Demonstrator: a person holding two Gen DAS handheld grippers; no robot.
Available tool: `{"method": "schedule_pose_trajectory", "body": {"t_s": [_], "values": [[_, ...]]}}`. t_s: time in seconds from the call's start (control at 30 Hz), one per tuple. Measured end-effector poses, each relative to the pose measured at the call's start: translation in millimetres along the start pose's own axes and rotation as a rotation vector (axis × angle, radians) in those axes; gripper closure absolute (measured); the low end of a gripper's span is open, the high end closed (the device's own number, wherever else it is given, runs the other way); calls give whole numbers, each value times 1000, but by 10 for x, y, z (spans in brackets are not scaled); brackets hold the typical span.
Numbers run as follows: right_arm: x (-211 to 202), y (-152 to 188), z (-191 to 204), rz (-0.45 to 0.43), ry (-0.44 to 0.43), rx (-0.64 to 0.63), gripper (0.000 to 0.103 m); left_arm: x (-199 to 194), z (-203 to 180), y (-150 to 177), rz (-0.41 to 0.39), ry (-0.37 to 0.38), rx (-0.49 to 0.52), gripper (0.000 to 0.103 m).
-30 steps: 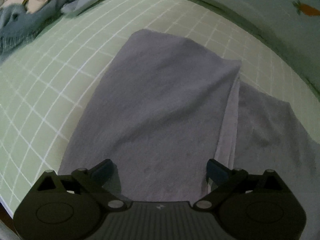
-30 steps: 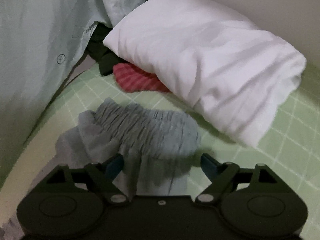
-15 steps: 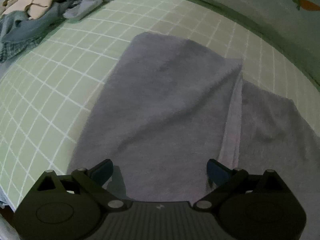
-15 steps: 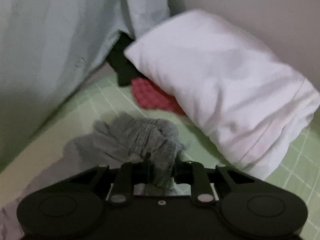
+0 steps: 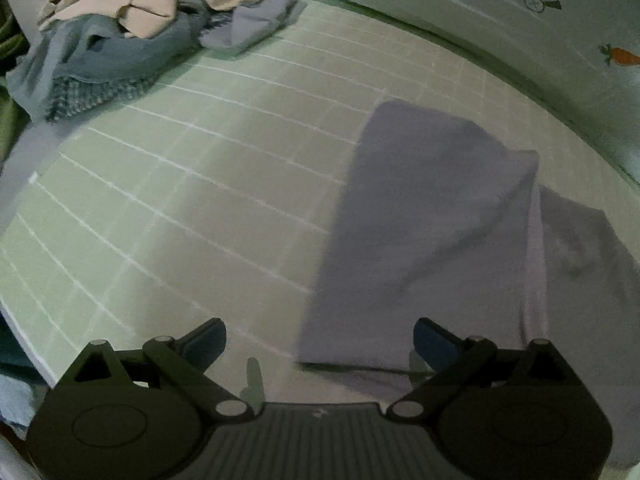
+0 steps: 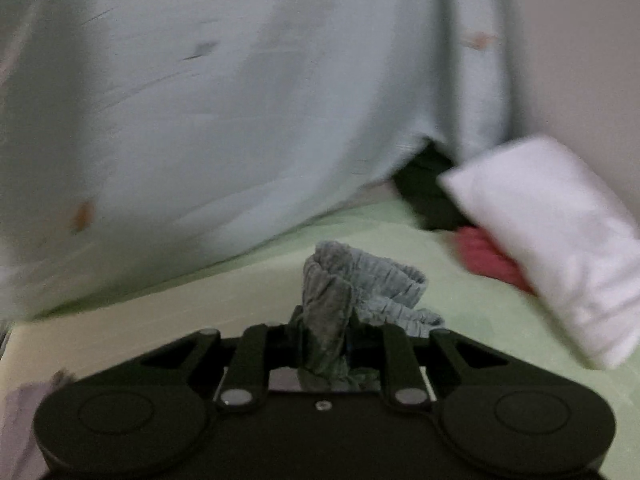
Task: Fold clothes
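Right wrist view: right gripper (image 6: 325,334) has its fingers pressed together on a bunched grey garment (image 6: 340,304) w/ a gathered, elastic-looking band. Fabric is pinched between the fingers and stands up in a wad just above them; the rest of it loops off to the right over the green grid bed sheet (image 6: 460,276). White pillow (image 6: 556,236) lies right of the garment, apart from it, w/ a red cloth (image 6: 486,254) tucked under its near edge and smth dark (image 6: 428,196) behind. Pale blue-green sheet (image 6: 240,112) w/ small prints hangs behind the garment. View is motion-blurred.

Left wrist view: left gripper (image 5: 320,340) has fingers spread wide, holding nothing, over the bed. Folded grey-purple towel (image 5: 432,232) lies flat on the grid sheet (image 5: 180,200), ahead and right of the gripper; its near edge sits just by the right finger, contact unclear. A second layer of the towel spreads further right. Pile of unfolded clothes (image 5: 132,32), beige and blue-grey, sits far left of the towel, well apart.
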State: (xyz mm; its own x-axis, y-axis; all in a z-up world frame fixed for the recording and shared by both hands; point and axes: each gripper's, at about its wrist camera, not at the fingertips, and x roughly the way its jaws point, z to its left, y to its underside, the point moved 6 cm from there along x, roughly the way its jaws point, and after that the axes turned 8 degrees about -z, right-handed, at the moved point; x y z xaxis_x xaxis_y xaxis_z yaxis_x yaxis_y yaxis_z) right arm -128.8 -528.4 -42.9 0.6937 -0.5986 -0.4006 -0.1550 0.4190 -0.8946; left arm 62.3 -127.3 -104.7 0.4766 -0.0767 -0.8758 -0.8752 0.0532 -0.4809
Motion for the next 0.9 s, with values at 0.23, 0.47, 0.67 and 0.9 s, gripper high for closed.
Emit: {"method": "schedule_pose_trajectory", "body": {"t_s": [0.23, 0.47, 0.67, 0.9], "values": [[-213, 637, 1448, 102, -187, -122, 81, -9, 544, -84, -17, 3, 99, 4], [-328, 1277, 1814, 250, -123, -136, 53, 98, 869, -151, -20, 30, 157, 4], [-536, 897, 1547, 102, -13, 13, 51, 257, 896, -229, 3, 63, 153, 4], [-287, 858, 1440, 134, 47, 59, 52, 421, 698, -391, -9, 95, 221, 4]]}}
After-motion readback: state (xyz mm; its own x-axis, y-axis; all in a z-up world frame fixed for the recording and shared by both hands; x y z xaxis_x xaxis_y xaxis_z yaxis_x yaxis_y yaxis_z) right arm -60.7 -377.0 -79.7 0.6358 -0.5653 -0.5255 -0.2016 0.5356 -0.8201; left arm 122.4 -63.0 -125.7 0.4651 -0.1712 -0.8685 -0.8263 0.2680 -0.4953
